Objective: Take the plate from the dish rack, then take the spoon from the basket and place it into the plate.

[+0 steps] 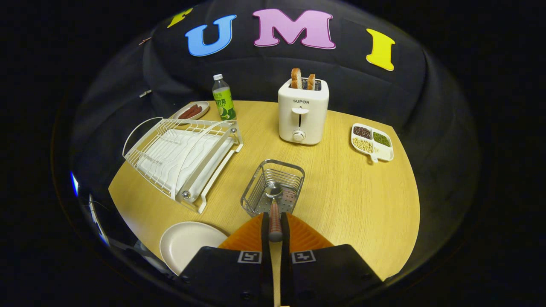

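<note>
My gripper [275,218] is shut on the spoon [274,200], both fingers pressing its dark reddish handle. The spoon's metal bowl points forward and hangs over the wire basket [256,187], which stands just ahead of the fingers. A pale round plate [187,243] lies on the wooden table to the left of the fingers, near the table's front edge. The white dish rack [183,153] sits beyond the plate on the left, with no plate in it.
A white toaster [303,111] with two bread slices stands beyond the basket. A green bottle [224,99] and a small dish of sausages [190,111] are at the back left. A divided tray of beans [372,142] lies at the right.
</note>
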Tool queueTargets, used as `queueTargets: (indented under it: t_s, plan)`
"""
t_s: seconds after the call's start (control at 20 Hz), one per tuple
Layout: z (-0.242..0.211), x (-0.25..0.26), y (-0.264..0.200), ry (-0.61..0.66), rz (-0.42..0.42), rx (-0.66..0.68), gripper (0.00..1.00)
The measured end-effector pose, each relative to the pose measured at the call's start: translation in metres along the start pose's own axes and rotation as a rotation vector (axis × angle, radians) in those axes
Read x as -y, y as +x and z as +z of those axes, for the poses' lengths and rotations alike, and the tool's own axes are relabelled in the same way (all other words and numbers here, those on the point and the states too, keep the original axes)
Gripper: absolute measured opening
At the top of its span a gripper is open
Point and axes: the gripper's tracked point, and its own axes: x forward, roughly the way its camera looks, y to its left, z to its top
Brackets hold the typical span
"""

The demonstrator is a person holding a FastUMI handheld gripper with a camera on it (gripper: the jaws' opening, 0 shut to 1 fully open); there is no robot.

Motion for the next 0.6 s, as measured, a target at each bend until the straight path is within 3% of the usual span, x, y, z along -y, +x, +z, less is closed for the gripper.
queueTargets:
  t_s: [0.3, 0.6]
  plan:
    - [0.018, -0.003, -0.019, 0.001, -0.017, 0.051, 0.10]
    - [0.048, -0.008, -0.067, 0.010, -0.055, 0.145, 0.10]
